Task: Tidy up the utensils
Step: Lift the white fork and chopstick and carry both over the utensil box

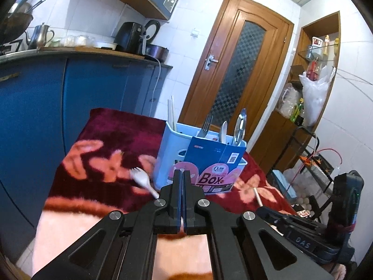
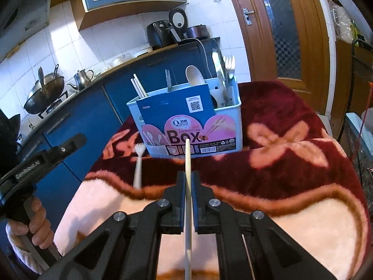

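Pinching a pale, thin, round chopstick [image 2: 188,163] between its flat pads, the black right gripper [image 2: 188,179] holds it pointing toward the light blue plastic utensil box [image 2: 235,116]. This box stands on a fluffy dark red blanket [image 2: 291,126] with pink flower shapes, and carries a blue and pink cardboard label [image 2: 181,116]. Inside it stand two pale chopsticks [image 2: 139,88], a metal fork [image 2: 229,64], a white spoon [image 2: 194,74] and metal tongs [image 1: 239,126]. The black left gripper [image 1: 181,175] has its jaws pressed together with nothing between them. A white plastic spork [image 1: 142,180] lies on the blanket just beside the box.
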The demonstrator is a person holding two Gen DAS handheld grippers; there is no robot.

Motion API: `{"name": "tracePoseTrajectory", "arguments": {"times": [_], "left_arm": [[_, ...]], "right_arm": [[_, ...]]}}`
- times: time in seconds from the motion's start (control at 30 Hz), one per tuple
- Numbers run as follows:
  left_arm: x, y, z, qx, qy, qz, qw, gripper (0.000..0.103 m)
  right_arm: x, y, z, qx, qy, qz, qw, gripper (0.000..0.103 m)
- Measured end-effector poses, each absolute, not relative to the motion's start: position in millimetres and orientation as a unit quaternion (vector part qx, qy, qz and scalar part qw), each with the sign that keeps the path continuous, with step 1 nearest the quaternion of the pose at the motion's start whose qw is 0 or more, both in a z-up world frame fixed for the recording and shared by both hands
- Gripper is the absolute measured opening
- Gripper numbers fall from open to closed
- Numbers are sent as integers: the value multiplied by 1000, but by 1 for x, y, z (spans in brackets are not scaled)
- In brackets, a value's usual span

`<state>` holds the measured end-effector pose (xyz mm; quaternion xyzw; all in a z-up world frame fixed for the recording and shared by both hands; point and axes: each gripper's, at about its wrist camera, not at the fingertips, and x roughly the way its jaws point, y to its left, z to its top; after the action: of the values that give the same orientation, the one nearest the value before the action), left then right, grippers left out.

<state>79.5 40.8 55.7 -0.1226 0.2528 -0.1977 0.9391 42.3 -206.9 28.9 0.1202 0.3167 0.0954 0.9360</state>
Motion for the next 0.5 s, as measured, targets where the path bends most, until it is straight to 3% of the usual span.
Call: {"name": "tracePoseTrajectory", "arguments": {"times": [0.23,0.43,0.5], "left_arm": [[103,42,43,-118,316,-175,925,1],[129,38,29,-122,355,-169,911,19],[140,37,26,-127,365,-166,907,29]], "right_arm": [[46,-219,28,149,312,104,933,6],[44,-229,36,157,294,107,937,6],[43,-232,37,157,289,107,938,6]]}}
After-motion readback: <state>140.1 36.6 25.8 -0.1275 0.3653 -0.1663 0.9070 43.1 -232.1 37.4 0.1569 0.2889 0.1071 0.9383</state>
